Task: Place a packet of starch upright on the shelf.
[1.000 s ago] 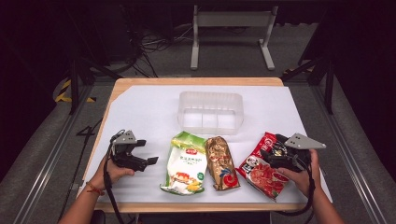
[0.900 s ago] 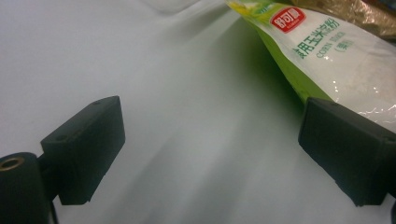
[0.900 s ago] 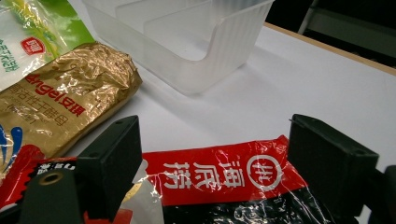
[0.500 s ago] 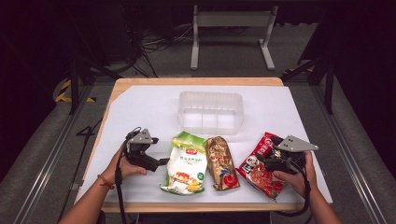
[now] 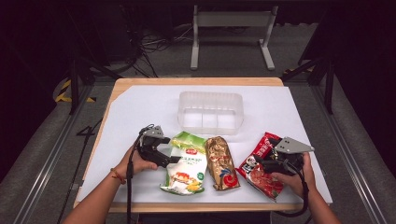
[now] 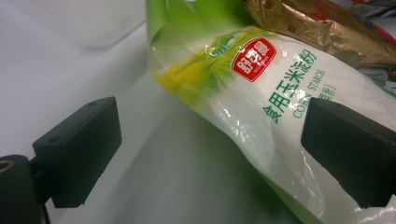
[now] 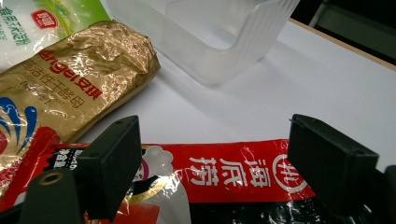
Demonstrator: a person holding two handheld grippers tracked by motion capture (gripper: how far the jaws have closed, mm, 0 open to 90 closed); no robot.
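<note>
Green-and-white corn starch bag [image 5: 184, 164] lies between the left gripper's [image 5: 172, 160] open jaws; best to close on its edge (slippery film). Right gripper [image 5: 258, 164] hovers open over the red packet [image 5: 258, 171].

My table [image 5: 140, 100] is wooden with a white sheet on top. Grey floor [image 5: 224, 51] around it, cables [image 5: 154, 39] at eleven o'clock, white frame [image 5: 231, 32] at twelve.

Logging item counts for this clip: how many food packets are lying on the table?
3, in a row before the clear plastic bin: green-and-white corn starch bag at left, crinkled gold foil packet in the middle, red-and-black packet at right. None seems hidden.
</note>
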